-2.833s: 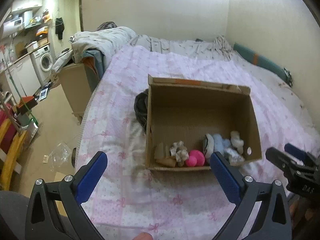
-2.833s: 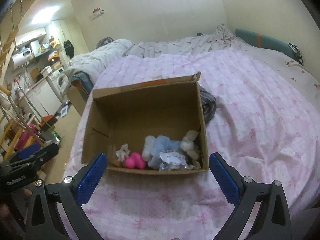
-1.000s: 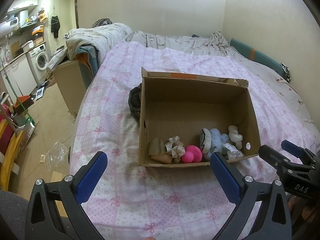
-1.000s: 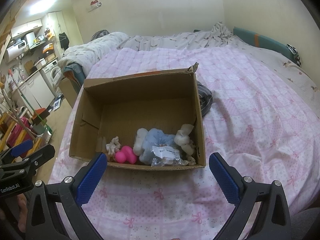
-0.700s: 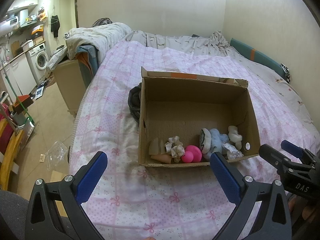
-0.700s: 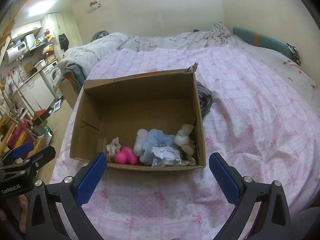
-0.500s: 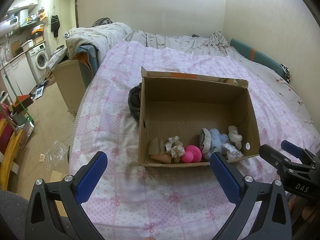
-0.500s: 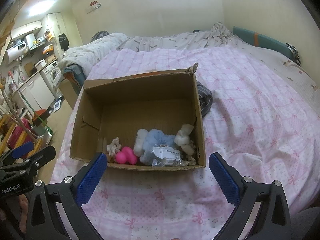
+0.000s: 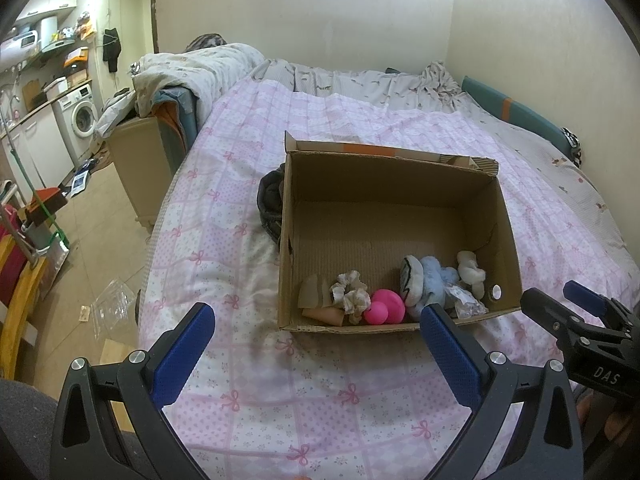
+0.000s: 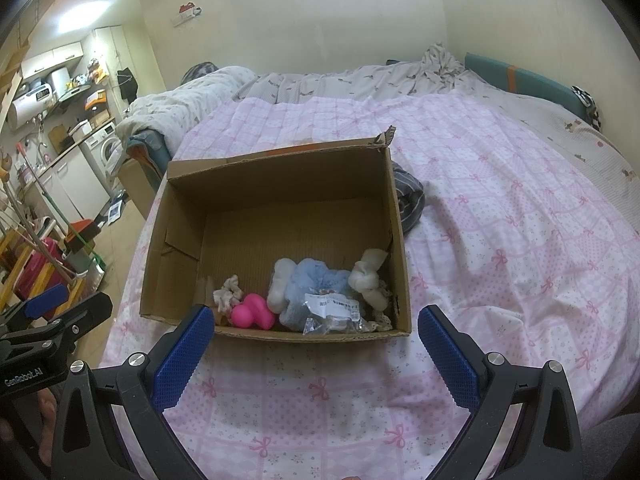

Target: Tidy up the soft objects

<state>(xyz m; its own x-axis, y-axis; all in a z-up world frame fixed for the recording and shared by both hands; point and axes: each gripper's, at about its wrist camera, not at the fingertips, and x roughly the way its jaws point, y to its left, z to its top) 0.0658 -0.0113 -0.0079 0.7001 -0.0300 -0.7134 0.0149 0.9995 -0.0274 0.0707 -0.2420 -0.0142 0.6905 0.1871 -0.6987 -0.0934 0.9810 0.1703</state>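
both the left gripper [image 9: 316, 328] and the right gripper [image 10: 316, 330] are hovering wide apart and holding nothing, short of the cardboard box [image 10: 276, 184] sitting on the pink bedspread [image 10: 500, 240]. the soft things (pink toy [image 10: 254, 312], blue plush [image 10: 316, 284], scrunchie [image 9: 350, 294], white knot [image 10: 366, 276]) are lying bunched along its near wall, which is fitting either a finished gathering or a sorting-out just starting.

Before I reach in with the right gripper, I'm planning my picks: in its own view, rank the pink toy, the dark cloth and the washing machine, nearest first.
From the right gripper:
1. Pink toy, in the box's near edge.
2. Dark cloth, on the bed behind the box's right wall.
3. Washing machine, far left in the kitchen.
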